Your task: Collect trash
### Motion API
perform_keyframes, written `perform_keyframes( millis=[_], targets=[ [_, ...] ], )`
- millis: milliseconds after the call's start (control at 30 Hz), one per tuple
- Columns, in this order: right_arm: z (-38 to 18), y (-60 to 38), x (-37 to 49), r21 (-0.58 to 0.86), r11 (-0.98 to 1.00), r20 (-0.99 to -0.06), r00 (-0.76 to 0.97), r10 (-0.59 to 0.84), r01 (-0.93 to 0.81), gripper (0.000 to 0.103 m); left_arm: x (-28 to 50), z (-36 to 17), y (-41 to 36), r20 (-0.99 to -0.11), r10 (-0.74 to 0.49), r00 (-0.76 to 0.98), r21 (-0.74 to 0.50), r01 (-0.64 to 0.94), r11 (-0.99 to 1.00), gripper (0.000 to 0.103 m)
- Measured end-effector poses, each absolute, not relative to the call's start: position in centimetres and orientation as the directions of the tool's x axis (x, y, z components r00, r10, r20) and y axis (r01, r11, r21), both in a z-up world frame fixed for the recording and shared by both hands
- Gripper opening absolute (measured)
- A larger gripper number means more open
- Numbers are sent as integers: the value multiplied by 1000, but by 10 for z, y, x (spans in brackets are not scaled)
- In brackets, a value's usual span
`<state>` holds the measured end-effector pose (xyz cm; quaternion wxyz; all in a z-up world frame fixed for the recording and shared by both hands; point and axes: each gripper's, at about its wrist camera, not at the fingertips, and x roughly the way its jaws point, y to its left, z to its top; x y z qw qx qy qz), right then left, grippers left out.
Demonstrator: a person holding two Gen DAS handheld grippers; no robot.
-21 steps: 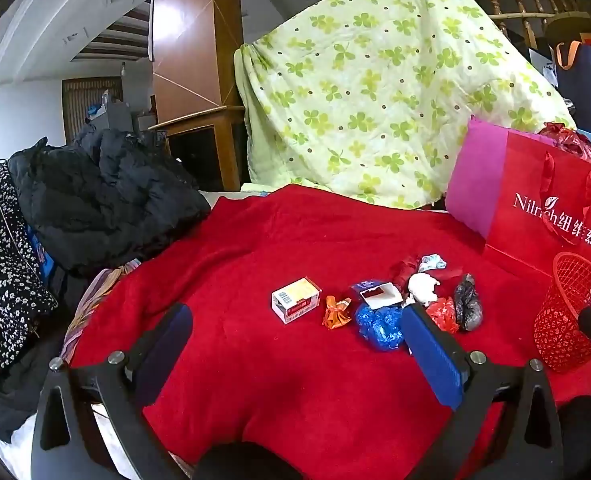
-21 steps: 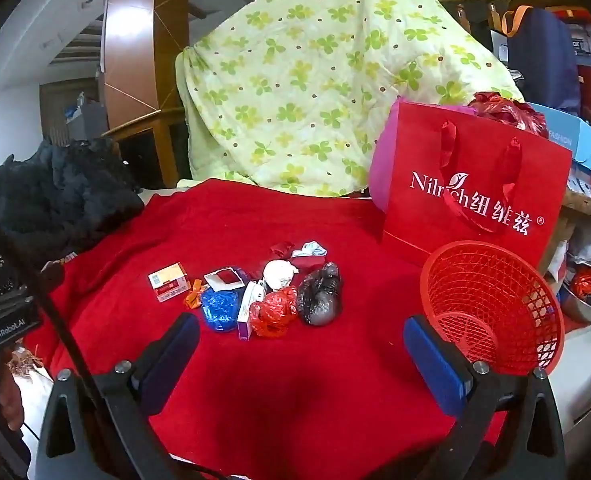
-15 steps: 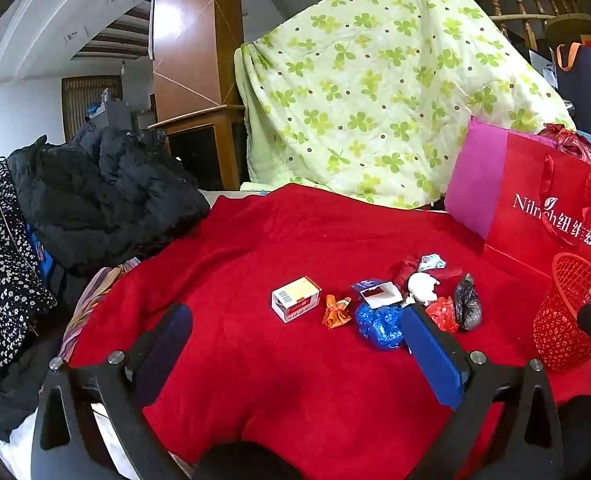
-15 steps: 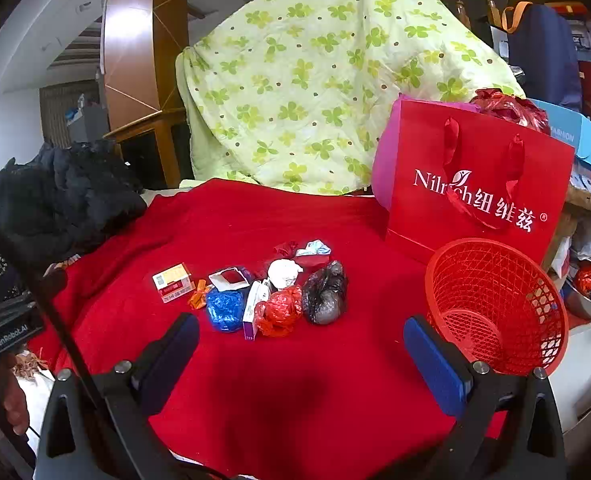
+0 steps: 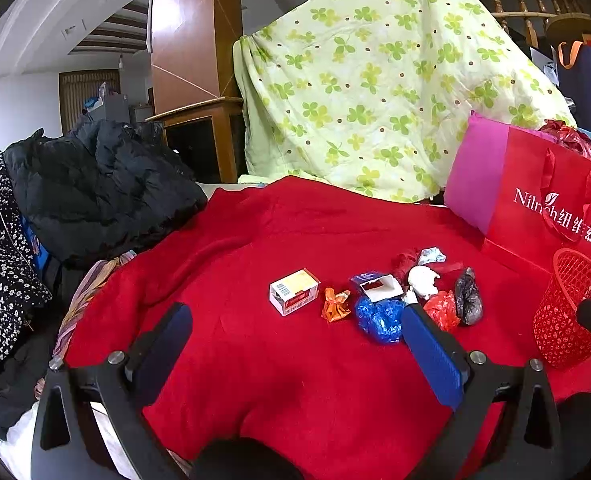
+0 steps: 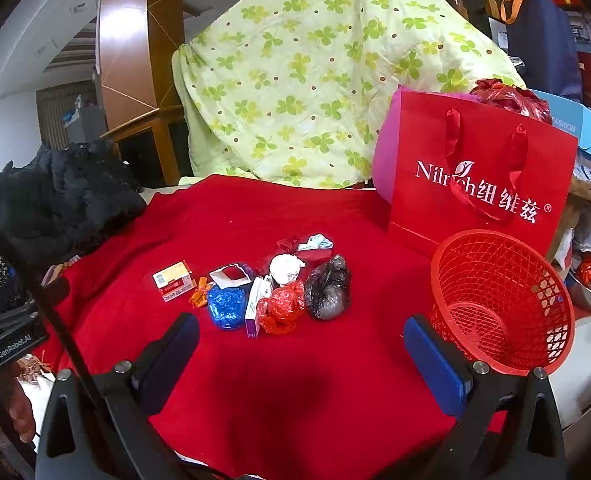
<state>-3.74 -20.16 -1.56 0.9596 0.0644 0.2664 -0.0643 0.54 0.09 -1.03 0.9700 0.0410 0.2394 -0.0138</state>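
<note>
We hold both the left gripper [image 5: 295, 334] and the right gripper [image 6: 301, 346] spread wide, empty; trash pile [image 6: 279, 292] lies beyond our fingertips, red basket [image 6: 503, 300] just past the right finger.

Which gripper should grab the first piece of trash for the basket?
Right, probably. The open right gripper faces the crumpled red plastic bag, with the red mesh basket right beside it; the left gripper sees that basket at its far edge.

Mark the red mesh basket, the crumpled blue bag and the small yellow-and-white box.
red mesh basket [image 6: 507, 252], right wrist view, on its far rim.
crumpled blue bag [image 6: 226, 306], right wrist view, on its middle.
small yellow-and-white box [image 5: 294, 291], left wrist view, on its top face.
</note>
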Motion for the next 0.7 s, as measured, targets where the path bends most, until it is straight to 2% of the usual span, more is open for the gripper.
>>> perform_keyframes(
  millis=[300,433,533,700],
  targets=[
    [-21,-200,-35,81,984,-506,857,-98,160,103,10,-16,-1,-455,-14,890,68,50,996,103],
    [-17,-203,-29,118,977,-583,809,-77,178,103,11,-18,-2,-453,-19,891,60,52,997,103],
    [-19,-204,-29,113,978,-566,820,-80,174,103,12,-17,-3,-458,-5,889,91,53,994,103],
    [-19,-208,-22,155,971,-593,803,-54,180,103,14,-17,-4,-454,-6,891,99,57,993,103]
  ],
)
